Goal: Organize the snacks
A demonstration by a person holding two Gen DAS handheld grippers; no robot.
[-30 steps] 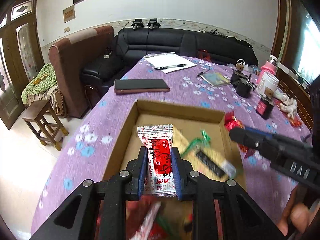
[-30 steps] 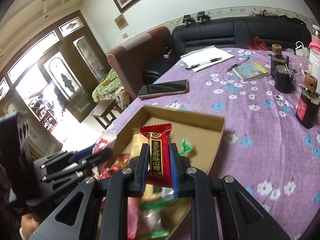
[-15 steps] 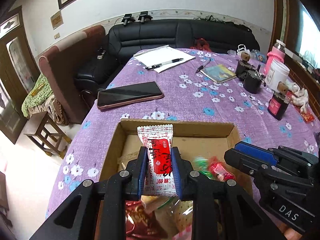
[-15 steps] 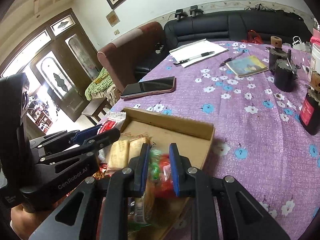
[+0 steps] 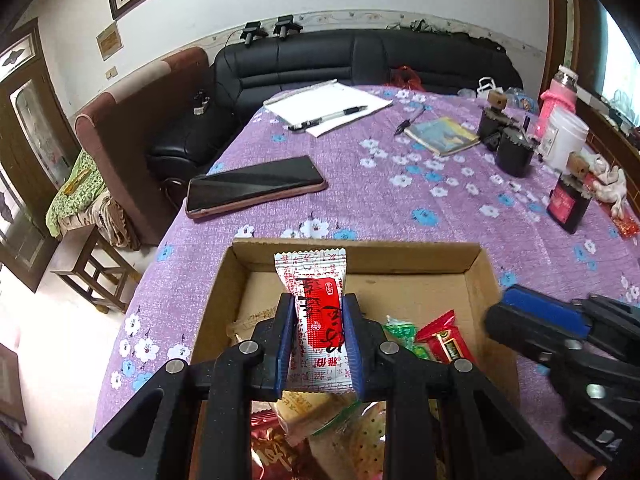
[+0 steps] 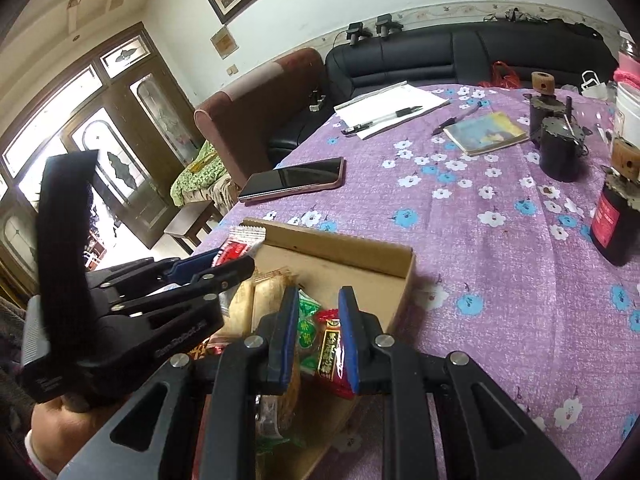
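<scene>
Our left hand-held gripper (image 5: pixel 319 320) clamps a red-and-white snack packet (image 5: pixel 318 316) upright above the cardboard box (image 5: pixel 476 276) on the table (image 5: pixel 400 200). At 3 o'clock, our right hand-held gripper (image 6: pixel 319 332) hangs parted and empty over a red candy bar (image 6: pixel 329 354) in the box.

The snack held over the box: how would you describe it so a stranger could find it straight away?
On the purple flowered tablecloth sits a shallow brown cardboard box with wrapped snacks in it. Above its left half, the left gripper pinches one upright white packet with a red label panel. Unlike the red and green wrappers lying in the box, it is mostly white and off the cardboard.
</scene>
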